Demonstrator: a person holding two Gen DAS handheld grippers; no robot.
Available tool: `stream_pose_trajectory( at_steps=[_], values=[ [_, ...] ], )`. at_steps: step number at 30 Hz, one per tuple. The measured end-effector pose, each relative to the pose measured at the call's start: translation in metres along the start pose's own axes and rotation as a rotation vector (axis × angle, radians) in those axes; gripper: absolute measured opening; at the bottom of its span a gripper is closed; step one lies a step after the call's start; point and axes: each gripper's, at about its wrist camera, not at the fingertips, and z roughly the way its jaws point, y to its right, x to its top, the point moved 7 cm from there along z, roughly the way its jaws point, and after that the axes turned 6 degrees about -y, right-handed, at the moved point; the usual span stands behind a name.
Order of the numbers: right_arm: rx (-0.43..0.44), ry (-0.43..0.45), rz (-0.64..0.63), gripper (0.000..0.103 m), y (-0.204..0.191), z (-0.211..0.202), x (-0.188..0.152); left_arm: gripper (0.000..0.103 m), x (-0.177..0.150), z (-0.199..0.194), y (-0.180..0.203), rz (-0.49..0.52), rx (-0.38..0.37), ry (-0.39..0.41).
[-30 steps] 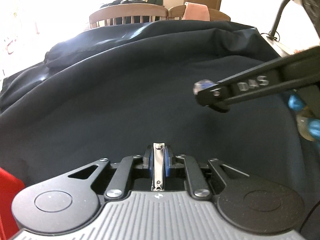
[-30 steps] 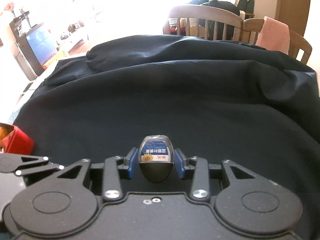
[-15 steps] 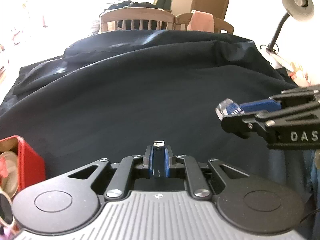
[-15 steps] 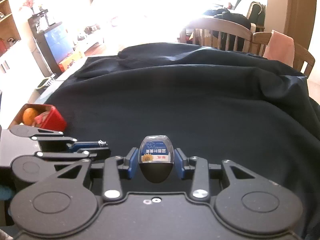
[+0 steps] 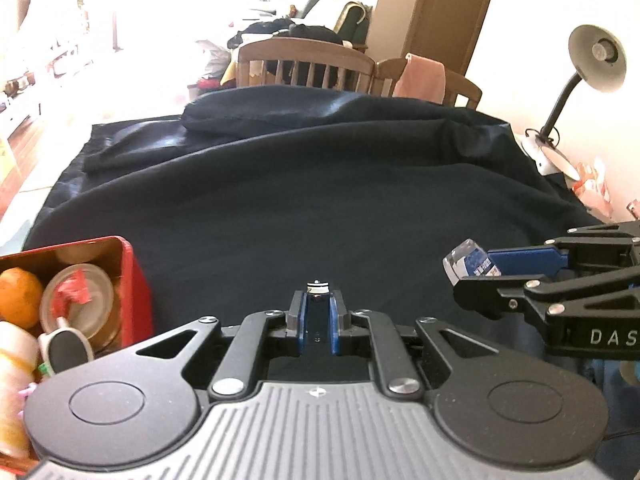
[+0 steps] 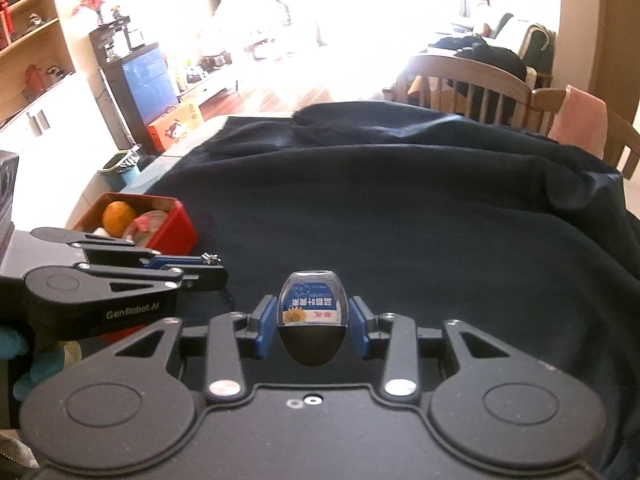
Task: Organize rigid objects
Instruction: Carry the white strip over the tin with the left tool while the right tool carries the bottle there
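Dark cloth [image 5: 320, 208] is covering the table; left gripper [image 5: 318, 300] is pinching a nail clipper [image 5: 317, 287], right gripper [image 6: 312, 320] clamping a labelled dental-floss case [image 6: 313, 308]; red box [image 6: 176, 228] sitting left.

both views have drawn back and risen over the dark navy cloth [image 5: 320, 208] on the table. the open red rectangular tin [image 5: 132, 272], holding an orange [image 5: 18, 298] and a round clear lid, was only a red sliver at the left wrist view's edge and now shows its contents. the right tool [image 5: 466, 276] sits lower in that view, and the left tool [image 6: 208, 266] has come into the right wrist view.
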Motion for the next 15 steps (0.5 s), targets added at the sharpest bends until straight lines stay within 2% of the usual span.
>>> stream_pose_trajectory(
  at_steps=[15],
  values=[
    [0.048,0.028,-0.060,0.038,-0.073,-0.013,0.008,0.011,-0.006,-0.058,-0.041,-0.051,0.008,0.060]
  ],
)
